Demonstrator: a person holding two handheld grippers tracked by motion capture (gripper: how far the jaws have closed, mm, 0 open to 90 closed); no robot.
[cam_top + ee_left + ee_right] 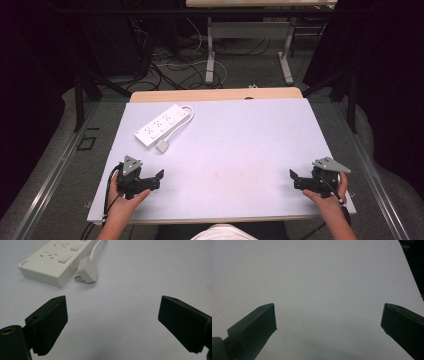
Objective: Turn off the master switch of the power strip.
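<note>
black jaws of the left gripper (112, 322) stand wide apart over the pale tabletop (140, 277), with nothing between them. ahead of its left jaw and a little off to that side lies a white power strip (53, 258), and just beside the strip, nearer the gap between the jaws, rests its white plug (87, 271) with the prongs pointing toward the strip's side wall; the white cord (96, 247) runs away from the plug toward the far end of the strip.

from the high view the left gripper (159, 179) sits near the front left corner of the table (240, 130), held in the person's left hand (122, 200), with the power strip (162, 125) beyond it and its plug (162, 146) between strip and claw, apart from both jaws.

further right, the right gripper (294, 179) is held in the right hand (327, 197) near the front right corner, well apart from the strip. its jaws also stand spread wide over bare tabletop (324, 277), holding nothing.
</note>
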